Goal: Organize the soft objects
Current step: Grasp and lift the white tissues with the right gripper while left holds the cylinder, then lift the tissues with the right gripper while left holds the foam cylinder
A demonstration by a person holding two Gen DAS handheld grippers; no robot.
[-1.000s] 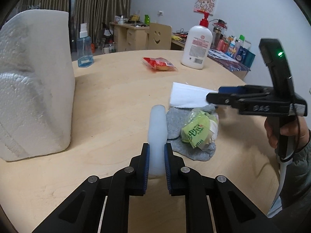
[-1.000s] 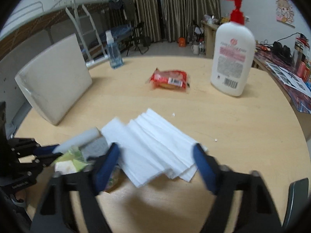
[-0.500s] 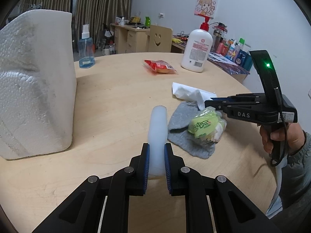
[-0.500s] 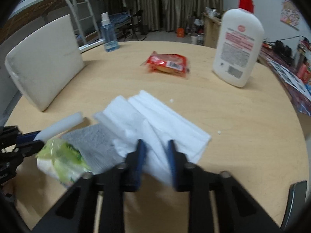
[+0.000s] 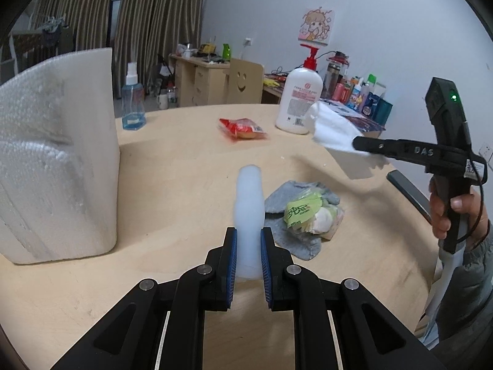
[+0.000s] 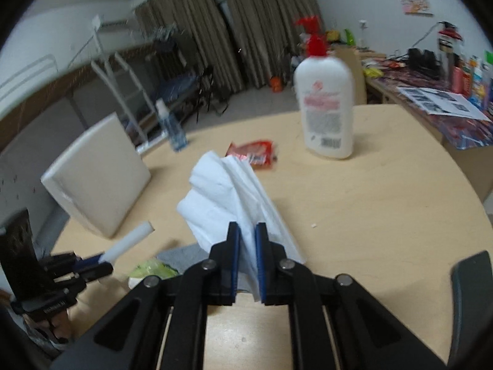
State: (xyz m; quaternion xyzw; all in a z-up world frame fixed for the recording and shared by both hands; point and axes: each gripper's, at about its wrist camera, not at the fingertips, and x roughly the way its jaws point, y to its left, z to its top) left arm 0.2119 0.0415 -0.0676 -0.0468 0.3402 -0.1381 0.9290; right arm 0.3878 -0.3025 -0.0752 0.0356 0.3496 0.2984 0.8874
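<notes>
My left gripper (image 5: 248, 234) is shut on a white foam stick (image 5: 249, 197), held low over the table; the stick also shows in the right wrist view (image 6: 129, 240). My right gripper (image 6: 246, 231) is shut on a bunch of white tissues (image 6: 228, 194) and holds them in the air above the table; they also show in the left wrist view (image 5: 336, 132). A grey cloth (image 5: 286, 240) lies on the table with a green-labelled plastic packet (image 5: 308, 212) on it, just right of the foam stick.
A big white foam block (image 5: 55, 160) stands at the left. A red snack packet (image 5: 243, 128), a white pump bottle (image 5: 299, 104) and a blue spray bottle (image 5: 133, 104) stand farther back on the round wooden table (image 5: 185, 160).
My right gripper closed on the tissues and lifted them off the table, up and away from the grey cloth. The left gripper stayed put with the foam stick.
</notes>
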